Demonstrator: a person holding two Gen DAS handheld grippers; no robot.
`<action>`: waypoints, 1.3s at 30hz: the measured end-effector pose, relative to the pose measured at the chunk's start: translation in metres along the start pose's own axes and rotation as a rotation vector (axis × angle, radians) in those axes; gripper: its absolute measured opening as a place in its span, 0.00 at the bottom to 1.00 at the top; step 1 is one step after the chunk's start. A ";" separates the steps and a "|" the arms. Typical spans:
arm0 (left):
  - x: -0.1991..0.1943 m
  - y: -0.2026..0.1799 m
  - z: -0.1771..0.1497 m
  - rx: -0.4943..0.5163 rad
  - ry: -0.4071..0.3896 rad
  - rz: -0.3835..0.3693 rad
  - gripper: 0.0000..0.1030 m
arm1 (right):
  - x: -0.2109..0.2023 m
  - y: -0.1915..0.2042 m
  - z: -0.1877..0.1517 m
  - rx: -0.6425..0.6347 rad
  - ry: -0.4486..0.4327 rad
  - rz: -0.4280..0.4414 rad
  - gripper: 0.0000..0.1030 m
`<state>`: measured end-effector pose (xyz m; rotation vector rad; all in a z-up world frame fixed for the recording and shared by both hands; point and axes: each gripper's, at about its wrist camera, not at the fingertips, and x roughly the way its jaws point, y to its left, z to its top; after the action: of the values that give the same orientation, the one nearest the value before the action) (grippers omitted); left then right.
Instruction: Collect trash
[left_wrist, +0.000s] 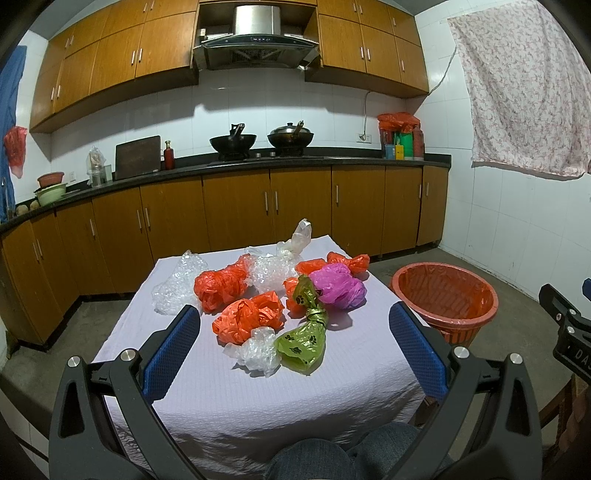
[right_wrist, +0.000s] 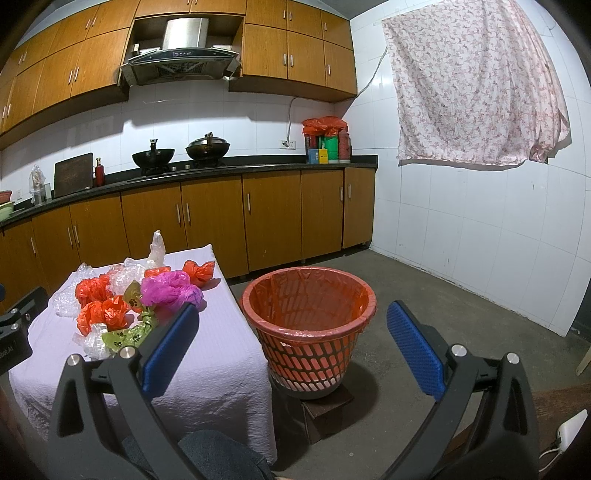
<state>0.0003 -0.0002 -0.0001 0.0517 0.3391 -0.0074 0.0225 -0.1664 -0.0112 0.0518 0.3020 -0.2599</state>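
Crumpled plastic bags lie in a heap on the white-clothed table (left_wrist: 240, 406): several orange bags (left_wrist: 247, 319), a purple bag (left_wrist: 338, 286), a green paw-print bag (left_wrist: 303, 341), clear wrap (left_wrist: 256, 350) and bubble wrap (left_wrist: 177, 284). My left gripper (left_wrist: 295, 339) hovers open over the table's near side, its blue pads either side of the heap. My right gripper (right_wrist: 291, 339) is open in the air, facing the orange bin (right_wrist: 308, 325) with its orange liner, which stands on a small block right of the table. The heap (right_wrist: 140, 306) shows at the left in the right wrist view.
Brown kitchen cabinets (left_wrist: 236, 206) and a black counter with two woks (left_wrist: 232, 142) run behind the table. A floral cloth (right_wrist: 472, 85) hangs on the tiled right wall. Bare concrete floor (right_wrist: 424, 288) surrounds the bin. A person's knees (left_wrist: 314, 454) sit at the table's near edge.
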 end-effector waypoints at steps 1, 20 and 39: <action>0.000 0.000 0.000 0.000 0.000 0.000 0.98 | 0.000 0.000 0.000 0.000 0.000 0.000 0.96; 0.000 0.000 0.000 -0.001 0.002 -0.001 0.98 | 0.001 0.001 0.000 0.000 0.001 -0.001 0.96; 0.000 0.000 0.000 -0.002 0.004 -0.001 0.98 | 0.003 -0.003 -0.006 0.007 0.009 -0.004 0.96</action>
<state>0.0005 0.0000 -0.0001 0.0498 0.3431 -0.0076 0.0234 -0.1693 -0.0177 0.0594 0.3096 -0.2644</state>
